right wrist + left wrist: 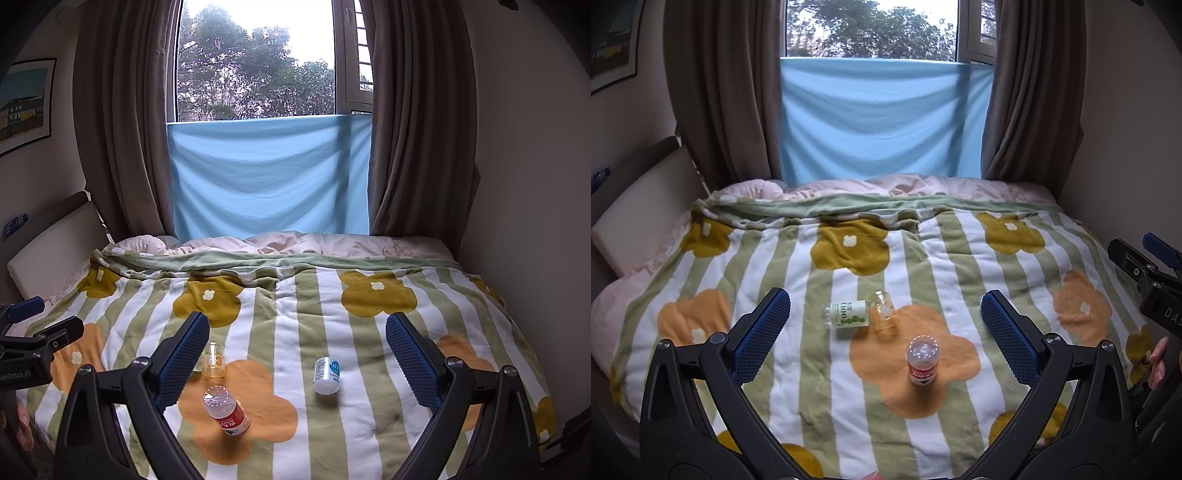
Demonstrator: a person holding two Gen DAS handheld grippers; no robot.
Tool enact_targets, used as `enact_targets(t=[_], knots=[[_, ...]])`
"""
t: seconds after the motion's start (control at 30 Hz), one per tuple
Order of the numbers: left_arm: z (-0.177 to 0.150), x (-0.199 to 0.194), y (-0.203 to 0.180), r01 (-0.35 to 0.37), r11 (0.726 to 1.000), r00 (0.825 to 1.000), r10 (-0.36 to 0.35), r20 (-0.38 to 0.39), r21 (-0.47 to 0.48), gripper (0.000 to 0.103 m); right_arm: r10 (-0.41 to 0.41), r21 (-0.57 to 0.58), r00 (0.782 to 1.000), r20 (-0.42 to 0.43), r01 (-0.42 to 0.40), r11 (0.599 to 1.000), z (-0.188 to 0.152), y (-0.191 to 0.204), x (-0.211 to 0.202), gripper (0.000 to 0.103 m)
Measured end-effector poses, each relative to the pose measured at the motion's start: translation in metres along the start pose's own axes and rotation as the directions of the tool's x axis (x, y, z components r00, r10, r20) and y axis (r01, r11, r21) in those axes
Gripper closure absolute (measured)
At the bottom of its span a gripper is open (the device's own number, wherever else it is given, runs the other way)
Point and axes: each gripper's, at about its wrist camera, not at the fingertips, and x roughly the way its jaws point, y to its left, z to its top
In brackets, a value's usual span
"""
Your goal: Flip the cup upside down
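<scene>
A small clear glass cup (883,313) (213,363) sits mouth-up and slightly tilted on the flowered blanket (960,266) (295,332). My left gripper (885,301) is open, held above the blanket with the cup far ahead between its blue pads (764,332). My right gripper (298,321) is open too and empty; the cup shows just right of its left finger (181,362). Each gripper's tip also shows in the other view: the right gripper (1145,273) at the right edge and the left gripper (37,332) at the left edge.
A white bottle with a green label (846,314) lies touching the cup's left side. A clear bottle with a red label (922,360) (225,411) is nearer me. A white bottle with a blue label (327,374) lies to the right. Headboard left, curtains and window behind.
</scene>
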Motion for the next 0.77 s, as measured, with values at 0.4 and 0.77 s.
enact_targets(t=[0.4, 0.77], knots=[[0.003, -0.009, -0.005, -0.032, 0.999, 0.998, 0.032, 0.047, 0.001, 0.0, 0.0, 0.0, 1.0, 0.001, 0.0, 1.0, 0.0, 0.001, 0.0, 0.008], [-0.007, -0.013, -0.006, -0.037, 0.999, 0.997, 0.038, 0.064, -0.018, 0.0, 0.008, 0.008, 1.0, -0.011, -0.008, 1.0, 0.001, -0.007, 0.001, 0.008]])
